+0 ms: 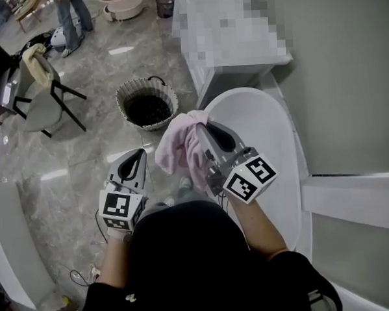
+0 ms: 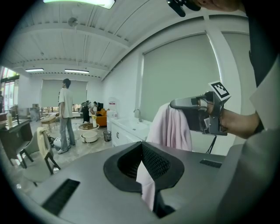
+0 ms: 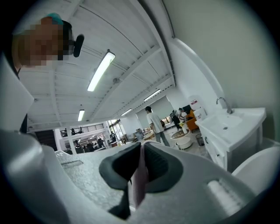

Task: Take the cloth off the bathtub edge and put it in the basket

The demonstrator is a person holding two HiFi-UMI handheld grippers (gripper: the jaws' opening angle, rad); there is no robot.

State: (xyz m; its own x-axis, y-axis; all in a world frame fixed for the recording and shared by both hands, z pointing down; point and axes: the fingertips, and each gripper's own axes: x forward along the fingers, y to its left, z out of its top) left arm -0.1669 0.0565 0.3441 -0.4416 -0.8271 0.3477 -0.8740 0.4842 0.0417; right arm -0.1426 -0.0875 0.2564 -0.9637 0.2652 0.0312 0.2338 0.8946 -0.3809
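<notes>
Right gripper is clamped shut on pale pink fabric cloth, which hangs bunched beside white oval bathtub. Left gripper has its jaws together, pinching a strip of it. Round grey basket stands near on floor.

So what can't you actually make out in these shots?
- Inside the basket: in the head view it is too dark to see any contents.
- Part of the bathtub rim: in the head view it is covered by the right gripper and the bunched pink cloth.
- The pink strip pinched in the left gripper: no view shows whether it joins that cloth.
</notes>
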